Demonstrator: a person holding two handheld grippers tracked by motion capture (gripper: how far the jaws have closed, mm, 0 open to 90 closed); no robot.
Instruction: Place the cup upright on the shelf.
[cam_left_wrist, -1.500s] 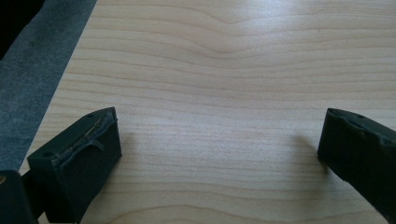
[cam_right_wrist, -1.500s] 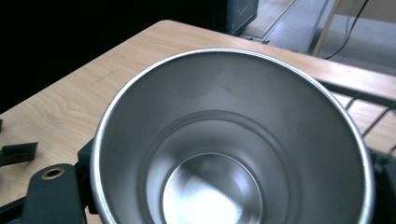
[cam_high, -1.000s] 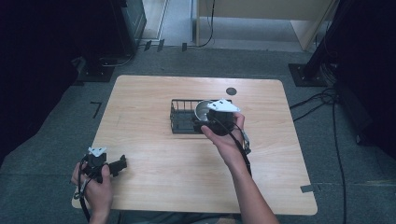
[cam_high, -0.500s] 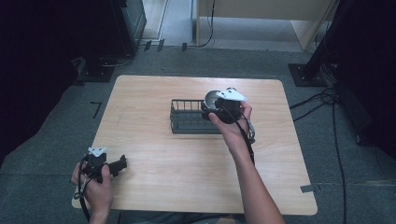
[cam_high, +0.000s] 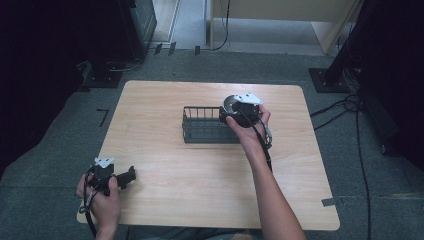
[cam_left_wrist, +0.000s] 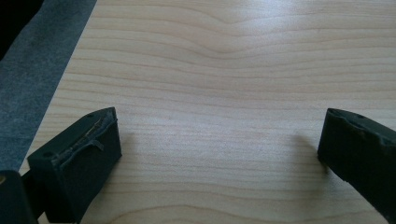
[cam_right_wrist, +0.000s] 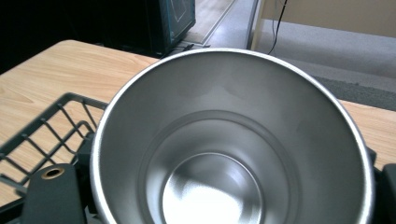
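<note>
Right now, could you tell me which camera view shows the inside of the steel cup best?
The right gripper view: the steel cup opens toward the camera, showing its rim and empty bottom. The high view gives a sliver of it behind the right gripper. The left gripper view faces bare table.

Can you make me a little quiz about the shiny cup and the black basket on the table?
1. True or false: the left gripper is shut on a spoon.
2. What is inside the steel cup? A) water B) nothing C) a ball
3. Fill in: the right gripper holds the cup at the right end of the black wire ____.

Key: 1. False; it is open over the bare wooden table. 2. B. 3. basket.
</note>
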